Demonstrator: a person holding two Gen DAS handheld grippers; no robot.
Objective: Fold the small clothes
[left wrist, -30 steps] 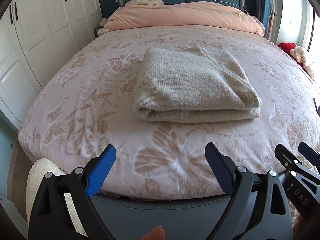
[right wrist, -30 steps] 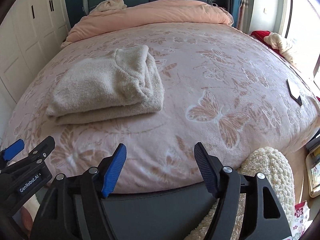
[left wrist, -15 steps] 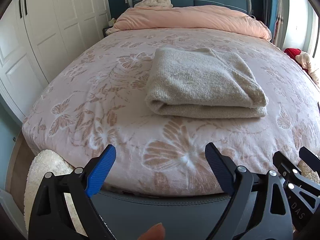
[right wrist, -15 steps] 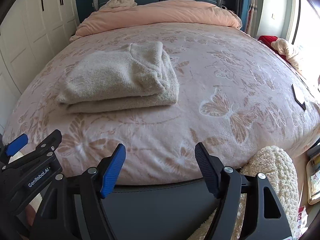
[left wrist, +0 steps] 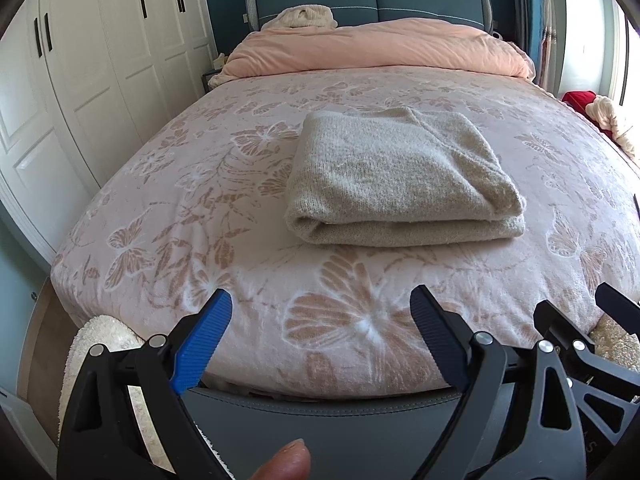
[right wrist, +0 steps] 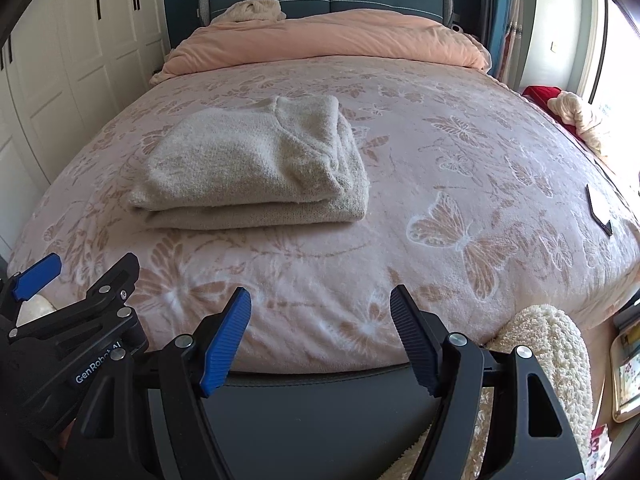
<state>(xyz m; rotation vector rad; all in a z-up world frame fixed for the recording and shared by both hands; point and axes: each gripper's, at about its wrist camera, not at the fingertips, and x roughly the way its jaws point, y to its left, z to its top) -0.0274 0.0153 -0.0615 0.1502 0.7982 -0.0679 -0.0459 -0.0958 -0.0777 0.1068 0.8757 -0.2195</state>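
A beige knit garment (left wrist: 400, 180) lies folded in a neat thick rectangle on the pink butterfly-patterned bed cover (left wrist: 200, 208). It also shows in the right wrist view (right wrist: 256, 168), left of centre. My left gripper (left wrist: 320, 324) is open and empty, held above the foot of the bed, well short of the garment. My right gripper (right wrist: 320, 320) is open and empty too, beside the left one, which shows at the lower left of its view (right wrist: 76, 280).
A pink duvet (left wrist: 376, 52) and a cream garment (left wrist: 304, 16) lie by the headboard. White wardrobe doors (left wrist: 80, 80) stand on the left. A dark flat object (right wrist: 599, 210) lies at the bed's right edge. Fluffy cream rugs (right wrist: 548, 348) lie on the floor.
Both grippers have drawn back and up from the bed, so the folded garment sits farther away in both views. Both stay open and empty.
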